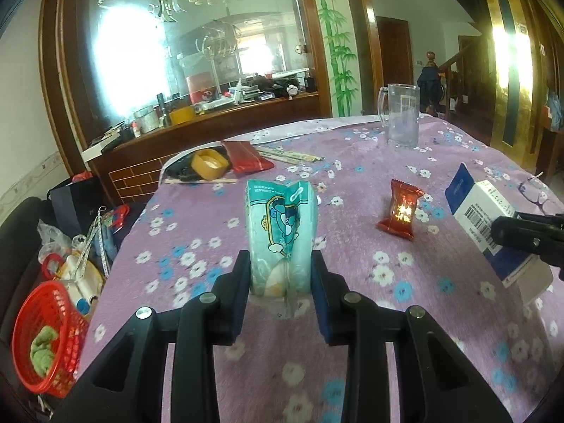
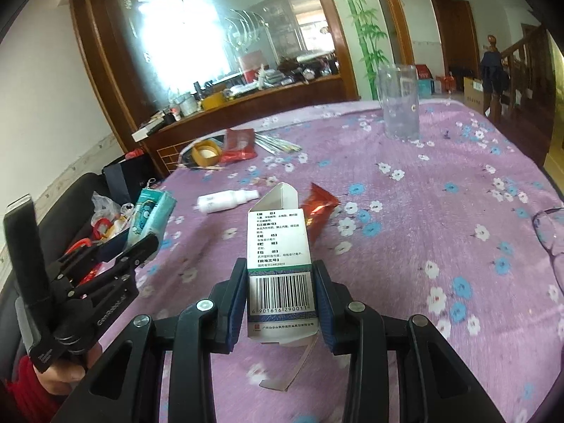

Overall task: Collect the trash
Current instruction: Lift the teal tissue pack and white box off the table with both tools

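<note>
Big table under a purple flowered cloth [image 1: 405, 183], clear glass mug [image 1: 402, 116] standing upright near the far edge. Red plastic basket [image 1: 49, 338] off the table's left side. Left gripper [image 1: 281, 275] clamped partway on a teal tissue pack [image 1: 282, 232], lifted clear of the cloth. Right gripper [image 2: 281, 283] pinching a white medicine box [image 2: 280, 264] by its barcode end, bottom flap hanging open. Red snack wrapper [image 1: 400, 209] lying loose on the cloth between the two. Small white spray bottle [image 2: 225, 201] on its side nearby.
</note>
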